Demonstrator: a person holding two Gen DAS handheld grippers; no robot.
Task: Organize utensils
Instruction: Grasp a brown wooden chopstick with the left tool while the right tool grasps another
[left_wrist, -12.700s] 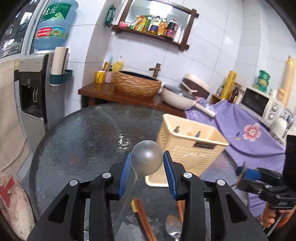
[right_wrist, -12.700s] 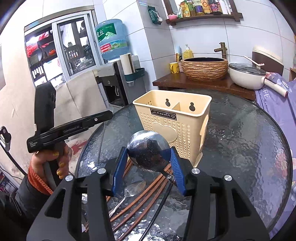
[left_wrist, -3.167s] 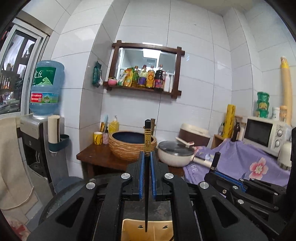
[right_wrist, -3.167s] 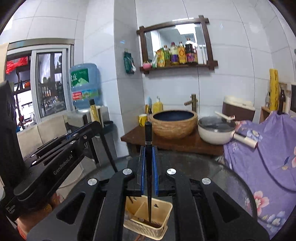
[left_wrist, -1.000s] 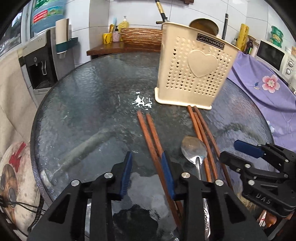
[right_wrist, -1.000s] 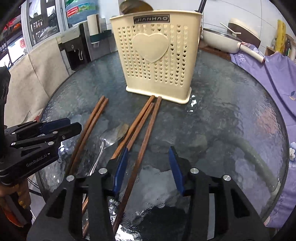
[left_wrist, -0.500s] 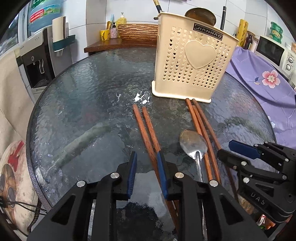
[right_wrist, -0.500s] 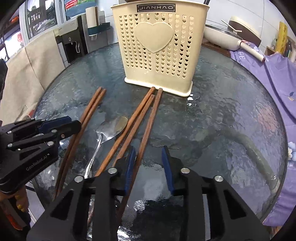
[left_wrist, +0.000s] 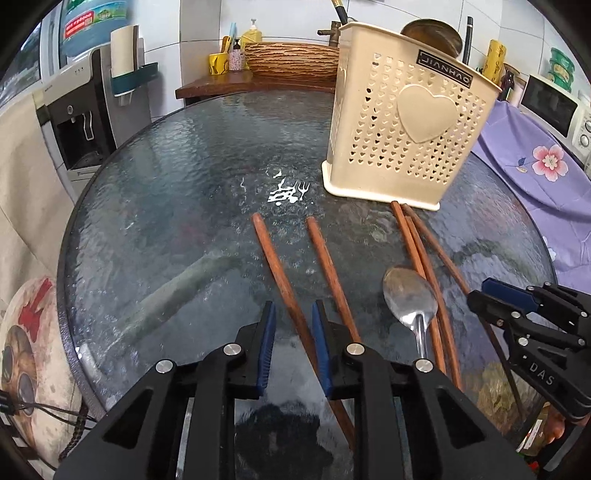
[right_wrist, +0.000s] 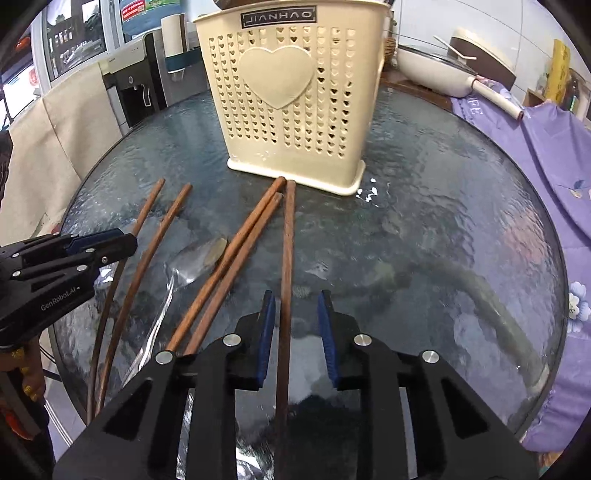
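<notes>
Both claws apart, right claw (right_wrist: 293, 325) closing around one chopstick (right_wrist: 287, 236), left claw (left_wrist: 293, 328) around another (left_wrist: 275, 266); off-centre pinch could skid either across wet-looking glass surface (left_wrist: 184, 184).

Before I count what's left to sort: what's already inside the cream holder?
Above the rim of the cream holder, the left view shows a metal ladle bowl, a black handle and a gold-banded black handle. Their lower parts, and anything shorter, are hidden by its walls.
</notes>
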